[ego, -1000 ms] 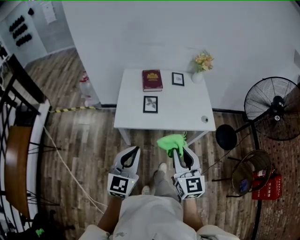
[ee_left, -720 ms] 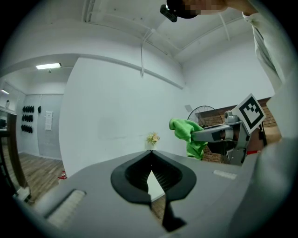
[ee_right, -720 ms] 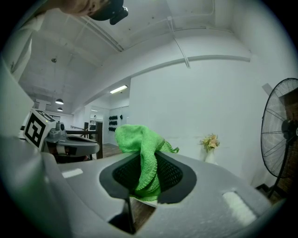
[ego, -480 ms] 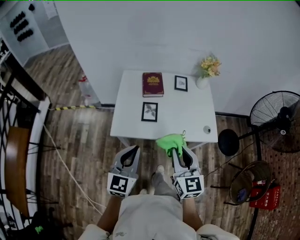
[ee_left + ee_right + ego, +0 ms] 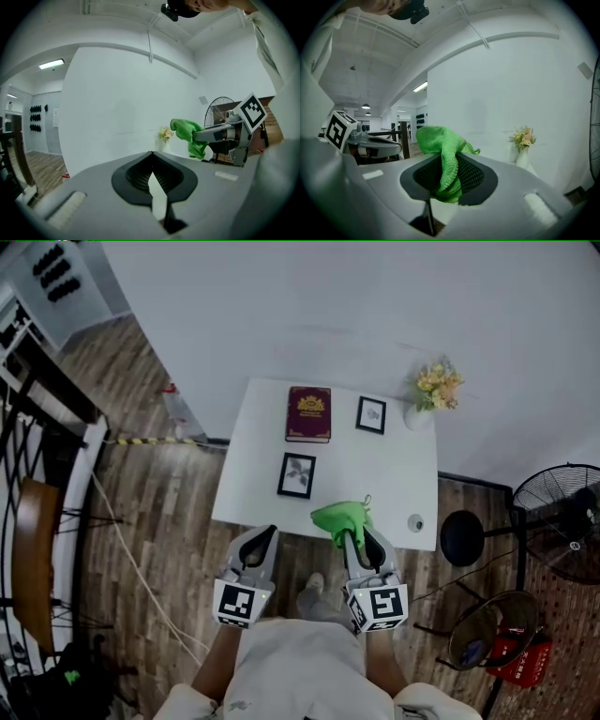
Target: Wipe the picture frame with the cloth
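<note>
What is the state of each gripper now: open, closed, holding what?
Left gripper: jaws closed, holding nothing.
Right gripper: jaws closed on the green cloth.

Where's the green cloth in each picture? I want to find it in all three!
Head view: the green cloth is low in the middle, pinched in the right tongs, by the table's near edge.
Left gripper view: right of the middle, hanging from the other tongs.
Right gripper view: right in the centre, squeezed between the tongs.
Shared landmark: the flowers by the wall.
</note>
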Tool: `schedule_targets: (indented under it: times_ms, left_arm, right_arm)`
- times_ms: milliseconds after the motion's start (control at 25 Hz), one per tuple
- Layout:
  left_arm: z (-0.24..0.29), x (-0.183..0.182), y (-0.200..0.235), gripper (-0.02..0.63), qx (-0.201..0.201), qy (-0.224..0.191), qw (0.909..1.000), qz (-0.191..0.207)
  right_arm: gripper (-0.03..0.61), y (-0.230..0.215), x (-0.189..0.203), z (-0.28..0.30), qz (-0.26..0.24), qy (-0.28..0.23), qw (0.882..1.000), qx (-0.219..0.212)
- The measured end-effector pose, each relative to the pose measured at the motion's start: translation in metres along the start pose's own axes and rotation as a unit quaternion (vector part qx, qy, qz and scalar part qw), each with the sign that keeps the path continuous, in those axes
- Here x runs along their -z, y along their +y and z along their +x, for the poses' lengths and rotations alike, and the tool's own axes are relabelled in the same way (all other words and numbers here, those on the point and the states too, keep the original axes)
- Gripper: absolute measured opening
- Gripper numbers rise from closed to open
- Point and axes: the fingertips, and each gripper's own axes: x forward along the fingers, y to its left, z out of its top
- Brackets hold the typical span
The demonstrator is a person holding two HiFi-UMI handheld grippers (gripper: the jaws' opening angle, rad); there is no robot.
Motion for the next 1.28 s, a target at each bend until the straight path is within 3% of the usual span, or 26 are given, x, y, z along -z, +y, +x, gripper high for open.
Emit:
schedule_targets:
  times_ms: [320, 560, 880, 1280]
  left_arm:
    - [0.046, 0.0, 0.009, 0.018, -0.021, 0.014, 0.9997, 0.007]
    - [0.071, 0.02, 0.019, 0.018, -0.022, 0.037, 0.9991, -0.001]
    - [0.101, 0.047, 0.044, 0.018, 0.008, 0.052, 0.9985, -0.013]
    - [0.142, 0.082, 0.088, 0.018, 0.086, 0.07, 0.9934, -0.03]
  right_arm:
    - [0.084, -0.037, 0.007, 0.04, 0.013, 0.016, 0.999, -0.027]
    - [0.084, -0.047, 0.02, 0.066, 0.022, 0.037, 0.998, -0.034]
    - [0.084, -0.05, 0.035, 0.103, 0.023, 0.058, 0.998, -0.016]
    - [0.084, -0.043, 0.06, 0.158, 0.039, 0.08, 0.996, 0.026]
